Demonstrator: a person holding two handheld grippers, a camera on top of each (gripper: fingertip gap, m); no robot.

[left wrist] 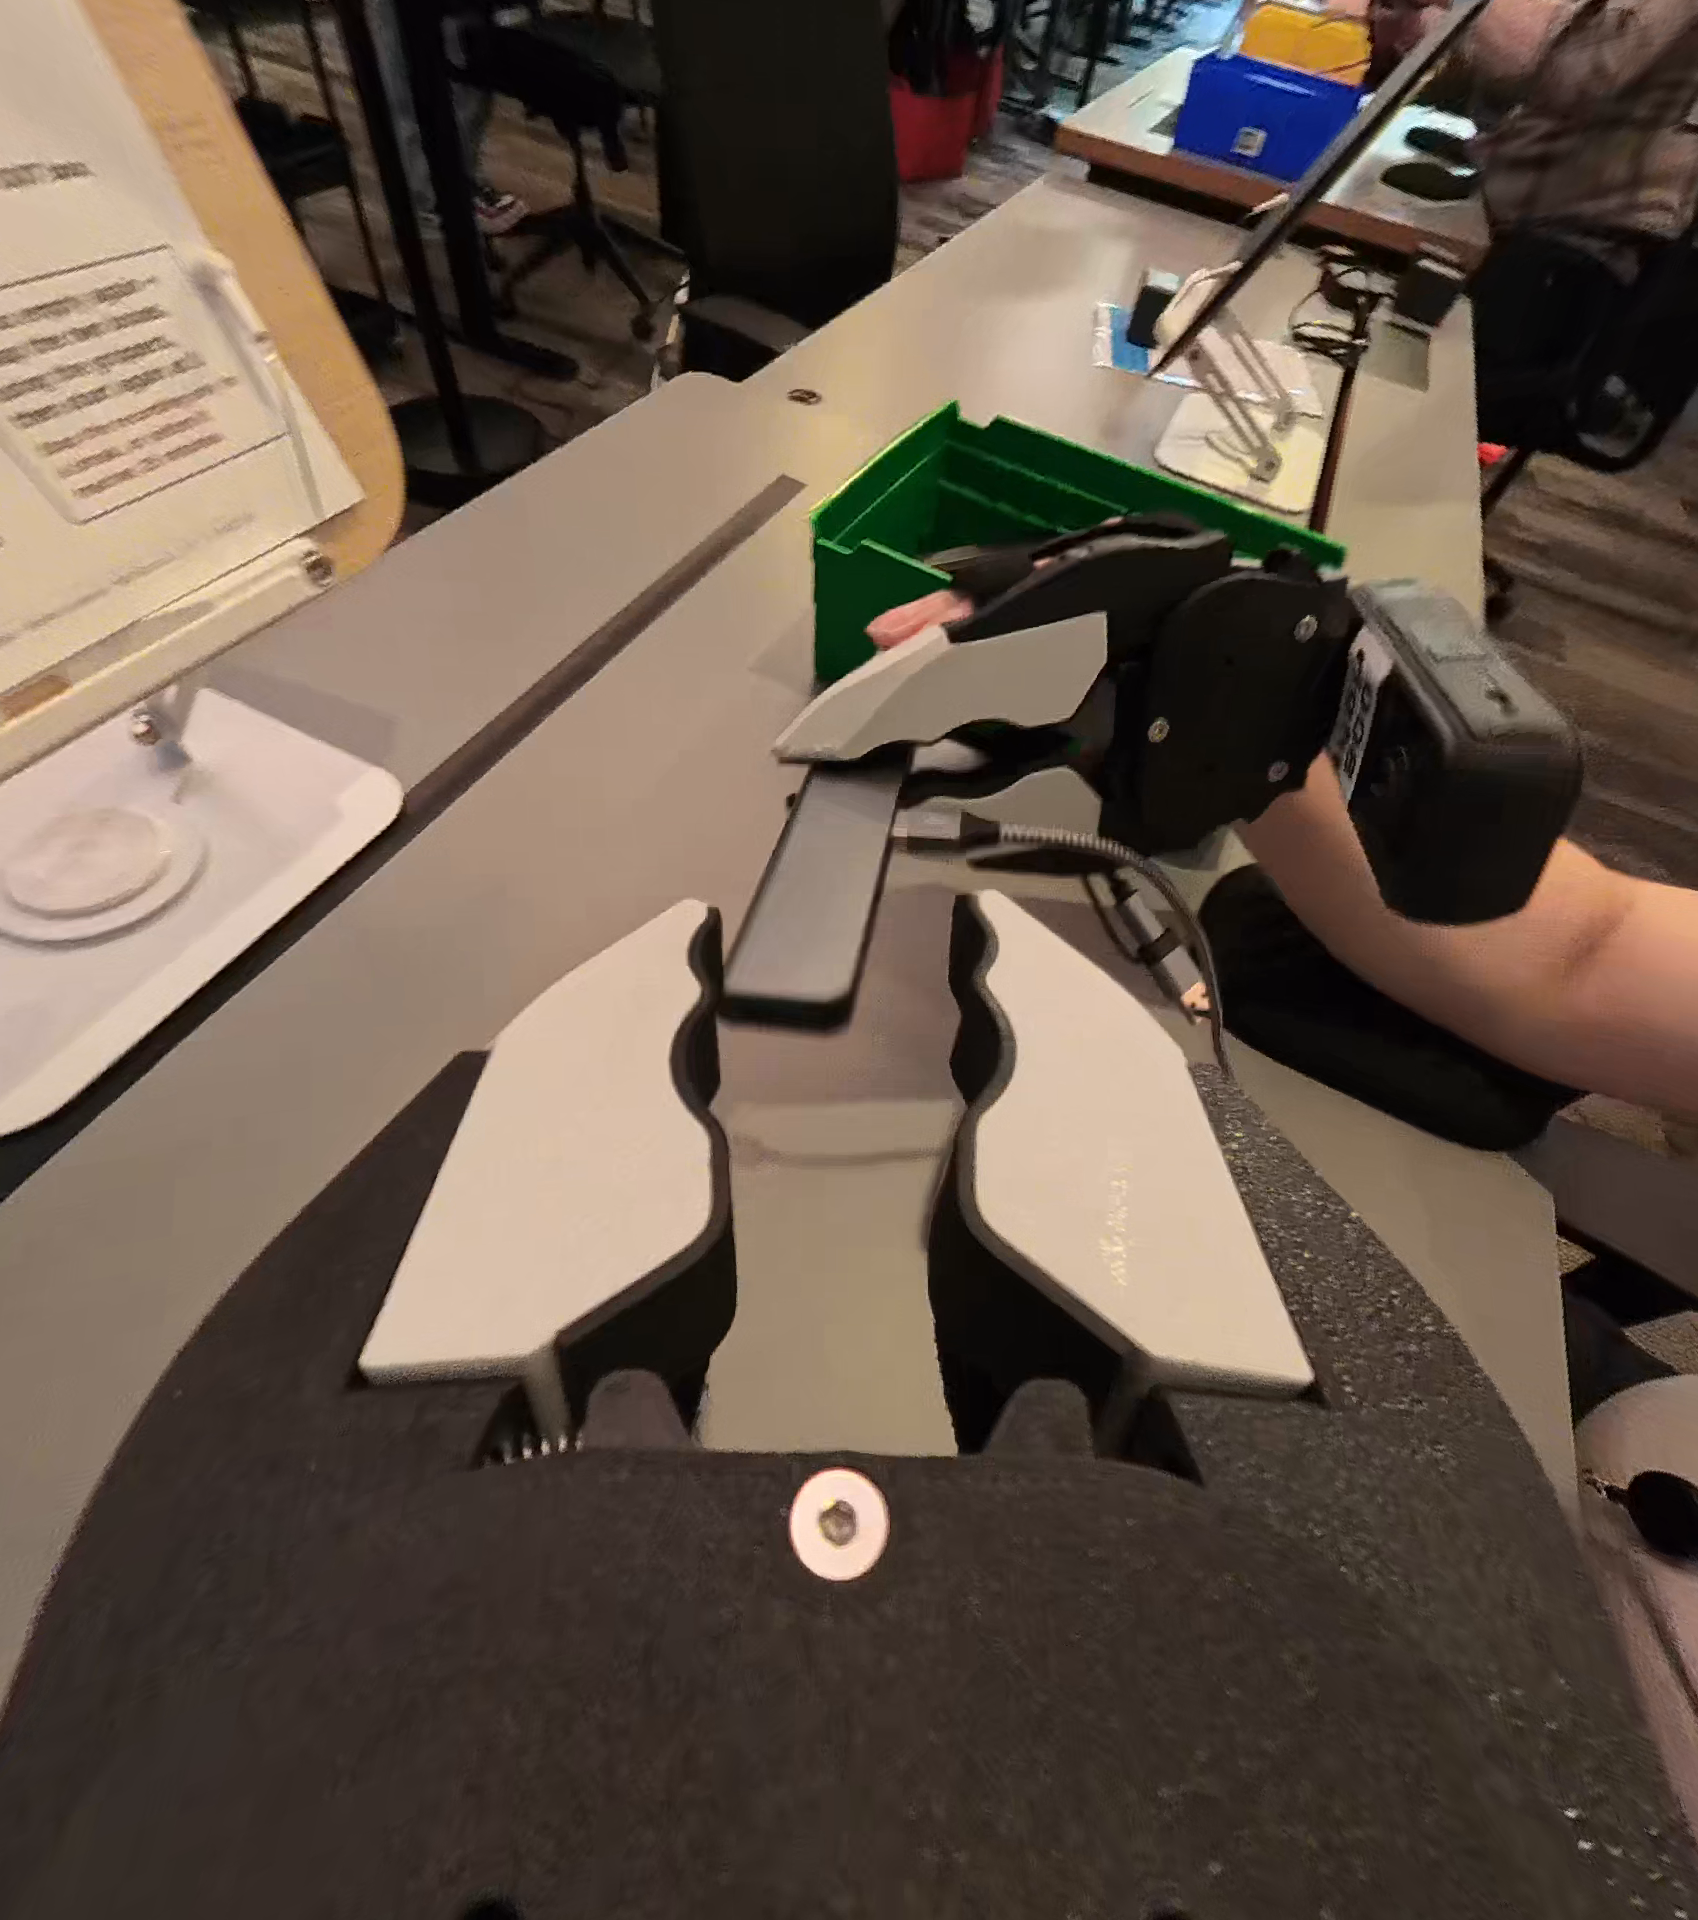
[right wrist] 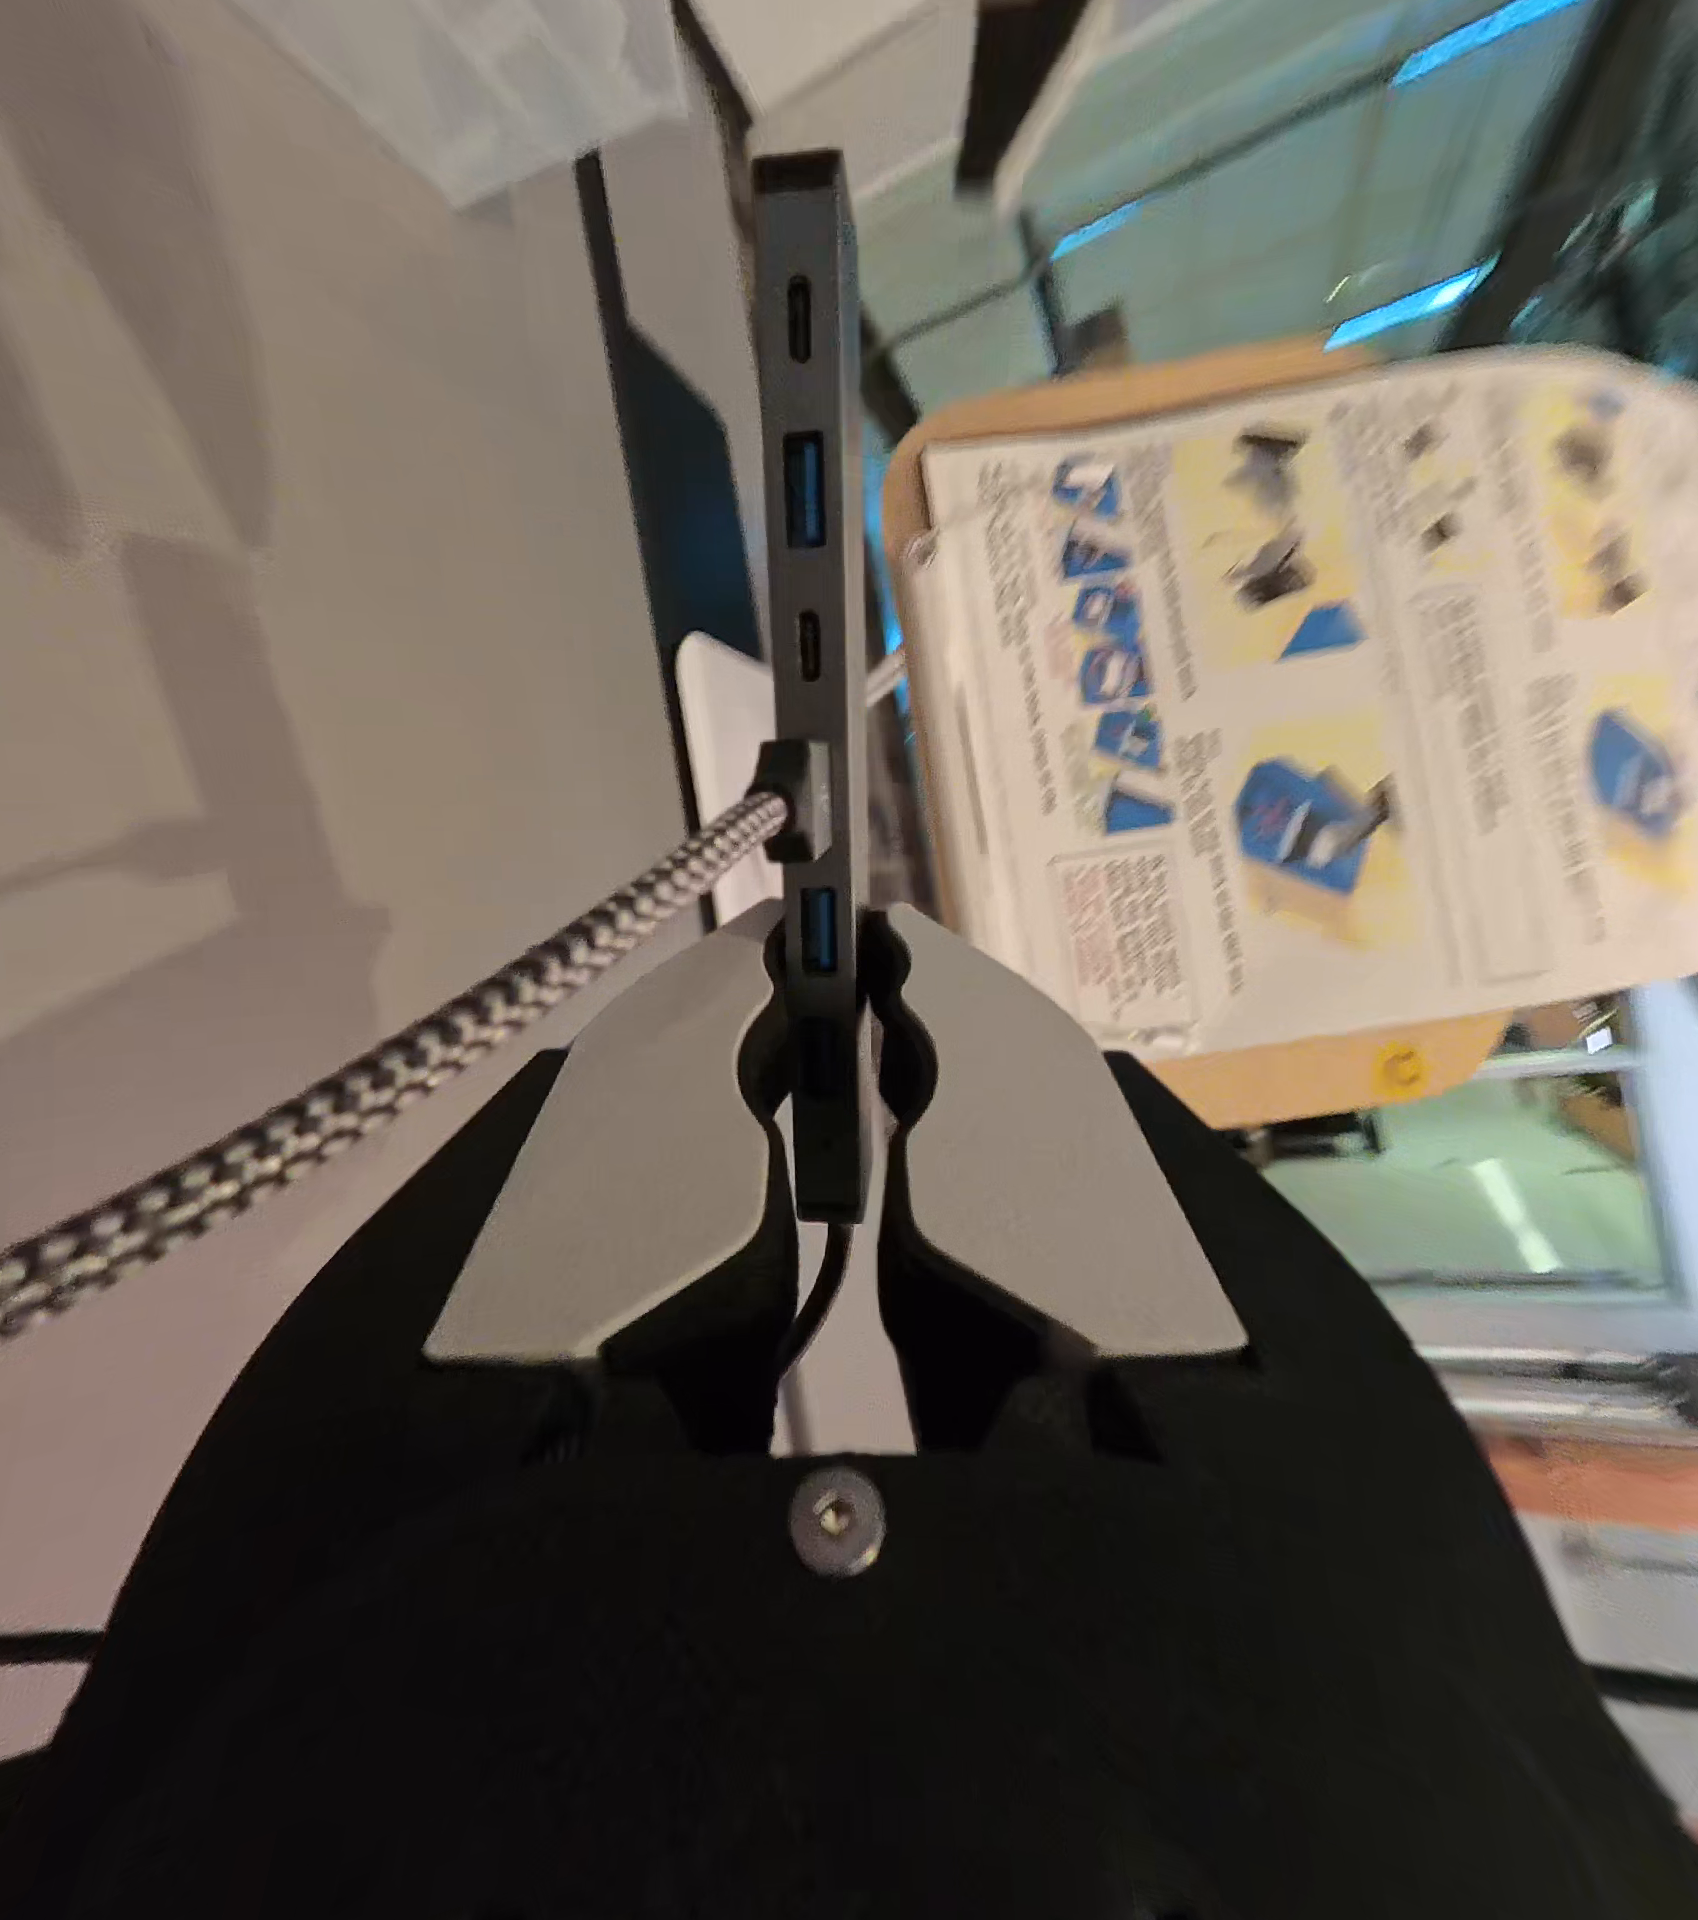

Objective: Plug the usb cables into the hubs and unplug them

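While our right gripper [right wrist: 829,997] pinches the near end of the slim grey USB hub [right wrist: 809,582], we see the hub edge-on in the right wrist view, its row of ports facing the camera. A braided USB cable [right wrist: 325,1081] is plugged into one port midway along that edge and trails off to the left. The hub's own thin black lead [right wrist: 809,1309] drops back between the fingers.

From the left wrist view, our left gripper [left wrist: 834,966] is spread wide and holds nothing, with the free end of the hub [left wrist: 809,894] reaching toward the gap between its fingertips. The right gripper [left wrist: 928,691] grips the hub's far end above the grey table [left wrist: 564,727]. A green slotted bin [left wrist: 1011,488] stands just behind it, toward the table's far edge. An instruction sheet on a stand [left wrist: 76,364] sits at the left edge.
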